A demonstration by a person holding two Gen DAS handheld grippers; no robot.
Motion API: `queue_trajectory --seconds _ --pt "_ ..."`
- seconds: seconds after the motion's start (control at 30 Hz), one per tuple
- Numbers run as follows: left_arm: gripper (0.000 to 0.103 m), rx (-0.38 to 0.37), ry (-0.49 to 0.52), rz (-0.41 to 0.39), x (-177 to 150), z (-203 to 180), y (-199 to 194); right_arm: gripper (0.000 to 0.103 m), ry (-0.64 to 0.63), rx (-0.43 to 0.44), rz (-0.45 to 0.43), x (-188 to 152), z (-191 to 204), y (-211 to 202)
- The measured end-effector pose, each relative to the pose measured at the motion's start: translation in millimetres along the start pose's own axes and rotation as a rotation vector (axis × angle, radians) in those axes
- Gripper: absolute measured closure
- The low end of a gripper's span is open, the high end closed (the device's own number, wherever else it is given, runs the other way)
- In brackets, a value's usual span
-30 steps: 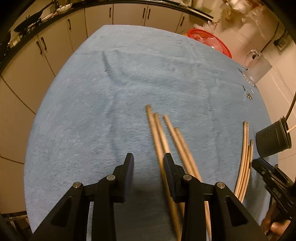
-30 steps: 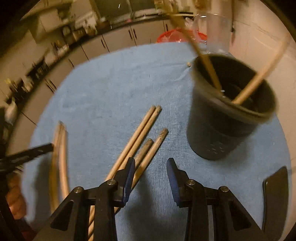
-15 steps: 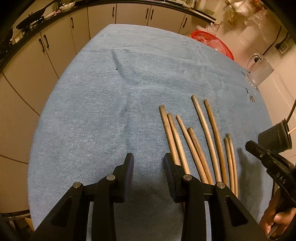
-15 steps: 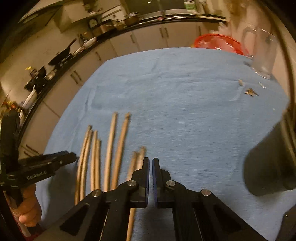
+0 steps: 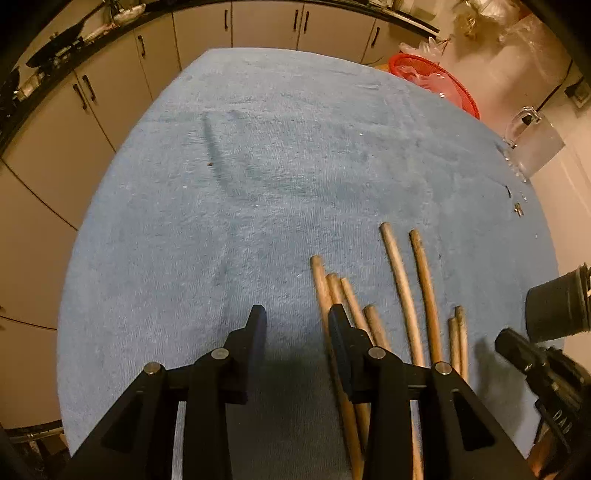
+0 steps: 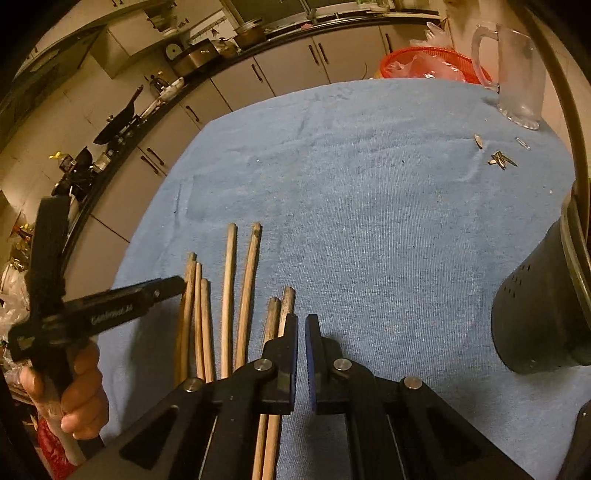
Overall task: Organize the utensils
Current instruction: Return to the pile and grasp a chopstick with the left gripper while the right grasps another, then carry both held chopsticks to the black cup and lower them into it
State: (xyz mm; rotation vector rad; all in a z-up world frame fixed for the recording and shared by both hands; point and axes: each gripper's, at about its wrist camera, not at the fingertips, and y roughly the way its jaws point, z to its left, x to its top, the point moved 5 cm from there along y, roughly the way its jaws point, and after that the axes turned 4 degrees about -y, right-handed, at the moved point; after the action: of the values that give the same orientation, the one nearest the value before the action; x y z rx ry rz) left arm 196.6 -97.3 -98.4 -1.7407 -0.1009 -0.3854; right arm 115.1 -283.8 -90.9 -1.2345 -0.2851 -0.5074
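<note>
The right gripper [image 6: 301, 325] is closed up tight, jaws nearly touching, nothing pinched between them, poised over the blue towel [image 6: 369, 206]. Just to its left in its own view lie the wooden sticks [image 6: 229, 295], spread in a loose fan on the towel: a pair right beside the left jaw, running down behind it, two longer ones next along, then a tight cluster further left. Off to the right stands the dark holder [image 6: 535, 314], well apart from the sticks.

Over to the left gripper [image 5: 295, 321]: its jaws are partway apart and opening, with only bare towel in the gap. Its right-hand jaw sits over the nearest cluster of sticks, which carry on beneath it toward the bottom of the frame. From the right wrist view, that gripper reaches in from the left edge, a hand [image 6: 74, 391] wrapped round its handle, its tip over the far-left cluster.

Further out, a clear glass jug [image 6: 517, 74] sits at the towel's far right corner, a red basket [image 6: 424, 66] just behind it, and small bits of metal [image 6: 500, 160] lie scattered nearby. Kitchen cabinets [image 5: 258, 22] line the back.
</note>
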Motion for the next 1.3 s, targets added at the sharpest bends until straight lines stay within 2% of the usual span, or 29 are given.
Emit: queue_trajectory --seconds 0.27,0.33,0.4,0.5,0.73,0.77,0.87,1.07,1.1,1.2,1.3 --pt "0.068 0.045 0.033 -0.001 1 -13 5 0.097 -0.009 -0.009 0.005 0 2 -4" --pt "0.084 0.123 0.044 -0.015 2 -15 7 0.097 -0.007 -0.013 0.014 0 3 -1" --pt "0.089 0.143 0.035 -0.013 1 -14 8 0.097 0.0 -0.017 0.037 0 3 4" --pt "0.092 0.134 0.013 0.002 -5 -3 4 0.097 0.003 -0.02 0.07 3 4 11" --pt "0.092 0.119 0.013 0.012 -17 11 2 0.096 -0.025 -0.049 0.14 16 15 38" --pt "0.092 0.12 0.019 0.012 -17 13 1 0.092 -0.046 -0.066 0.146 17 18 41" --pt "0.091 0.15 0.073 0.021 -14 14 -9 0.088 -0.079 -0.122 0.165 20 23 47" --pt "0.092 0.183 0.099 0.004 -8 5 -5 0.09 -0.164 -0.195 0.157 21 35 50" --pt "0.094 0.177 0.101 -0.004 -8 4 -5 0.093 -0.172 -0.201 0.152 21 35 52" --pt "0.096 0.08 0.085 -0.035 -11 -4 -10 0.095 -0.133 -0.151 0.119 21 30 43" --pt "0.096 0.047 0.081 -0.122 -15 -6 -36 0.095 -0.132 -0.106 0.009 24 30 10"
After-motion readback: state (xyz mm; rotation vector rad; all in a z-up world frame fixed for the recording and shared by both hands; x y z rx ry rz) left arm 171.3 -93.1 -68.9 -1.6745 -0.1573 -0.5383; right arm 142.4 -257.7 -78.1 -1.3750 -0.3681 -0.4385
